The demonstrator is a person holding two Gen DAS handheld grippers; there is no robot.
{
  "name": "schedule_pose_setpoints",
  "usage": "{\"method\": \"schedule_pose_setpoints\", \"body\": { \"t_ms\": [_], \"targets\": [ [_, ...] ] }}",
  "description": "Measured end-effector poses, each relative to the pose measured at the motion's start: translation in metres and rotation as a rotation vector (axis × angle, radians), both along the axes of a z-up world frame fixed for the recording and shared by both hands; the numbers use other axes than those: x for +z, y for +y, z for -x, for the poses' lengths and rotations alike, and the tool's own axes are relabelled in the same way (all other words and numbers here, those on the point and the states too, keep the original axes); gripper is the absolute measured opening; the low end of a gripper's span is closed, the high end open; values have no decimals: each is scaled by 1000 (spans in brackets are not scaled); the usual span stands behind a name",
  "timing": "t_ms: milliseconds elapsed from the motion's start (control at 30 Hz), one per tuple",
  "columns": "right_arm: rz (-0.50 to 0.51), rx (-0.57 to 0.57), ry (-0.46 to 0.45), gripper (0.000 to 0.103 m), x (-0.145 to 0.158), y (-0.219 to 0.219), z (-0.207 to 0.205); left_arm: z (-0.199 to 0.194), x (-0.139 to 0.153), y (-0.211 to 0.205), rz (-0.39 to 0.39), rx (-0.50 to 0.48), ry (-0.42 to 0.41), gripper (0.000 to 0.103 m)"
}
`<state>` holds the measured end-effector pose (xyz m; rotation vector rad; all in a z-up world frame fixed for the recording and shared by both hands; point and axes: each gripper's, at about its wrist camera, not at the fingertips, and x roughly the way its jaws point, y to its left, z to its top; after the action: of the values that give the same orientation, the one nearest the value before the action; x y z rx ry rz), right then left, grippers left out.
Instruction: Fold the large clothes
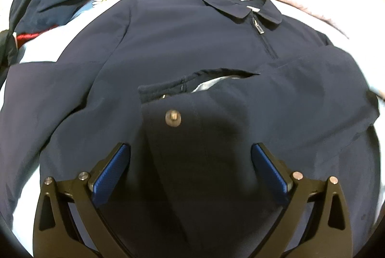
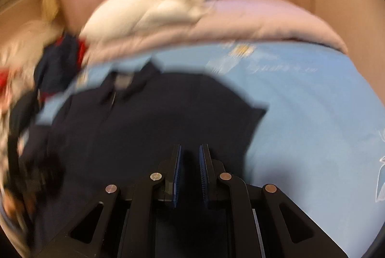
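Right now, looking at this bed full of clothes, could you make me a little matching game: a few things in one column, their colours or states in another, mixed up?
Things:
1. jacket
2. bedsheet
3. left hand-held gripper
4. right hand-held gripper

Colours or states:
A. light blue with a printed pattern
B. jaws nearly together, nothing between them
C. navy, spread flat, collar zipped
D. jaws wide apart over a cuff with a snap button

Pairs: 1-C, 2-A, 3-D, 4-B
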<state>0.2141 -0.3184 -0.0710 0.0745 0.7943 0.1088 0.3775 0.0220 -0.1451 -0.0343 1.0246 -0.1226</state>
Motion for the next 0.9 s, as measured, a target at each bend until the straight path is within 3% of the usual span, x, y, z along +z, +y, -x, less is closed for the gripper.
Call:
{"method": "schedule_pose_setpoints", "body": {
  "t_ms": [67, 167, 233, 300, 367, 433, 567, 667, 800, 900],
  "targets": [
    [74, -1, 69, 16, -22, 10, -3, 14, 12, 8, 57, 9, -13, 101],
    [139, -37, 60, 17, -24, 22, -2, 47, 35, 32, 143, 40, -57, 101],
    [67, -62, 61, 24, -10, 25, 6, 79, 50, 64, 223, 80, -84, 102],
    [-17, -30, -20, 31, 13, 32, 28, 112, 56, 102, 288, 144, -101, 102],
    [-47, -5, -86, 59, 28, 45, 53, 147, 54, 146, 373, 227, -110, 102],
    [-77, 38, -137, 68, 37, 58, 77, 183, 47, 194, 455, 349, -117, 102],
    [-124, 109, -147, 69, 37, 89, 114, 250, 27, 279, 623, 601, -150, 102],
    [-207, 152, -125, 69, 25, 107, 132, 285, 10, 318, 780, 712, -178, 102],
    [-287, 141, -96, 69, 6, 124, 156, 301, -10, 338, 943, 795, -217, 102],
    [-329, 164, -40, 69, -4, 134, 152, 293, -11, 348, 1007, 826, -254, 102]
  ]
}}
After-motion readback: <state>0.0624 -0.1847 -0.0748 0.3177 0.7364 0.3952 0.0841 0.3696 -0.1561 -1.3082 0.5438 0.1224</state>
